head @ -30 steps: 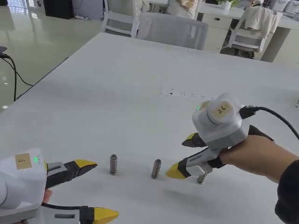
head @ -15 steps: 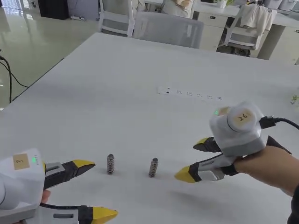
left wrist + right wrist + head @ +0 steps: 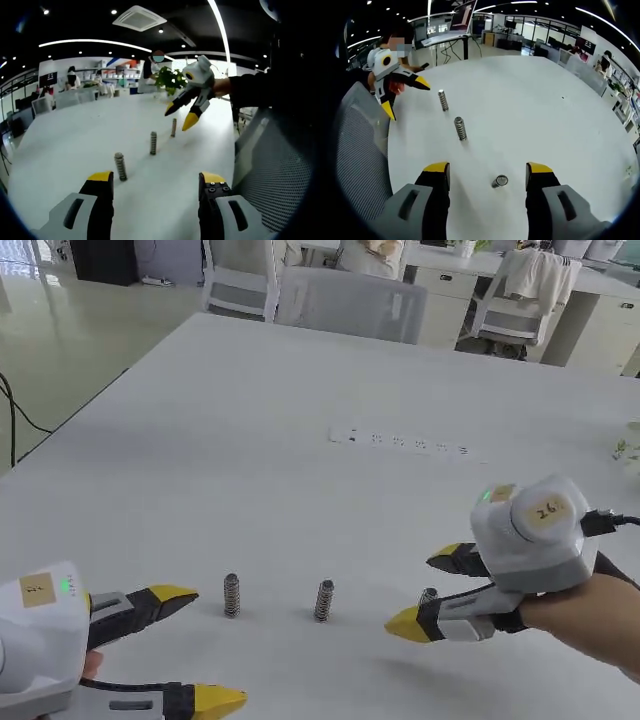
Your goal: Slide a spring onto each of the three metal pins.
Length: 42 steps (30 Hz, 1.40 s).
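Note:
Three short metal springs stand upright in a row on the white table: the left spring [image 3: 231, 595], the middle spring [image 3: 324, 601] and the right spring [image 3: 428, 596], which peeks out between the right gripper's jaws. My right gripper [image 3: 420, 590] hovers open just above that spring, seen end-on as the right spring [image 3: 500, 181] between its yellow fingertips [image 3: 438, 168]. My left gripper [image 3: 200, 647] is open and empty at the near left, short of the left spring [image 3: 120, 166]. Beyond it stand the middle spring [image 3: 153, 143] and the right spring [image 3: 173, 127].
A flush power strip [image 3: 400, 442] lies in the table's middle. Grey mesh chairs [image 3: 350, 302] stand at the far edge. The table's left edge [image 3: 90, 405] drops to the floor. A small plant [image 3: 628, 445] sits at the far right.
My right gripper has drawn back to the right and slightly up, still open, uncovering the right spring. The left gripper has held still. The head camera shifted a little.

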Motion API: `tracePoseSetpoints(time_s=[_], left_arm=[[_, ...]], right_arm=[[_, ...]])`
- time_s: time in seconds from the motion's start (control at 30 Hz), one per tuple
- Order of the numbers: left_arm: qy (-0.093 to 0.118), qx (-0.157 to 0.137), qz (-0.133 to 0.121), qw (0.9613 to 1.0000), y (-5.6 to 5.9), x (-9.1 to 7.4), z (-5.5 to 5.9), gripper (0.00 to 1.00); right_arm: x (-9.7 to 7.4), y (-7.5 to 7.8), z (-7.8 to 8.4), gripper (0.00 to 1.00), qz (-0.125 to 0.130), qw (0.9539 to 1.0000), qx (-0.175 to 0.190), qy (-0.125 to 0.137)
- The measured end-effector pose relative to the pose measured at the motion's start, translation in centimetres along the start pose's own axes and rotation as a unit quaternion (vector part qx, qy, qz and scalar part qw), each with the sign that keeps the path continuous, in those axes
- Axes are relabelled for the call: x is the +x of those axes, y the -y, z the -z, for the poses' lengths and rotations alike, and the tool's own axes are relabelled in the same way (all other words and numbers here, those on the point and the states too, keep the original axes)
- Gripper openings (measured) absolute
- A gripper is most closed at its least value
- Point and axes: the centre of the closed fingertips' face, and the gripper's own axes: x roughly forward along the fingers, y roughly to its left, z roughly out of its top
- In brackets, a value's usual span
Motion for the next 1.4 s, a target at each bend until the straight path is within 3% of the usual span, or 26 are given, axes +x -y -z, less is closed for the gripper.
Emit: tracePoseSetpoints(time_s=[1.4], left_arm=[[0.0,-0.005,-0.002,1.0,0.1,-0.1,0.0,0.67]], right_arm=[[-2.0,-1.7,2.3,0.69,0.017,0.9977,0.028,0.06]])
